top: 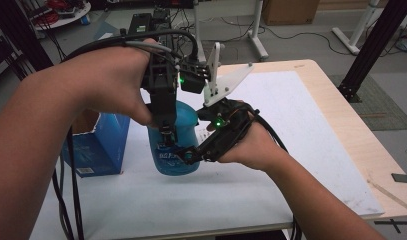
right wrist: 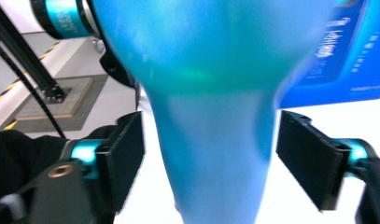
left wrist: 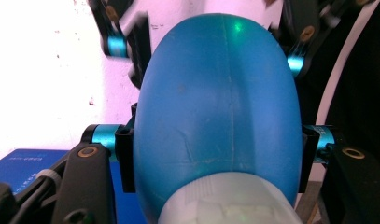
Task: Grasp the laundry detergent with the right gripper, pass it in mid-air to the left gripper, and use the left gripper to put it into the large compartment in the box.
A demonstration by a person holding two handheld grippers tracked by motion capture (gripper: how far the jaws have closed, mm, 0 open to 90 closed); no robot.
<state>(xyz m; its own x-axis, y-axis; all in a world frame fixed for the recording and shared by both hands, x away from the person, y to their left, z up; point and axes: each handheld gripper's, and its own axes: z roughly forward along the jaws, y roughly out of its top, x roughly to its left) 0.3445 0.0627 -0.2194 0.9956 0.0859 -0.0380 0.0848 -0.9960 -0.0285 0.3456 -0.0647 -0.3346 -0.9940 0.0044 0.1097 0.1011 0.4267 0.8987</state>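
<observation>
While the left gripper (left wrist: 215, 154) clamps the blue bottle (left wrist: 215, 107), the right gripper (right wrist: 211, 158) straddles it, released.

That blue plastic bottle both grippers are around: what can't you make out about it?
- Blue plastic bottle, high view: its top, behind the left gripper.
- Its label print, high view: too small; right gripper covers part.
- Right gripper view: body blurred, base past the top edge.

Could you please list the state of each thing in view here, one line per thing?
Bottle: upright on the table, clamped around its body.
Left gripper: shut on the bottle, pads pressed to both sides.
Right gripper: open, jaws either side of the bottle's narrow part, gaps showing at both pads.
Box: standing on the table beside the bottle, top open.
Table: covered by a white sheet.
</observation>
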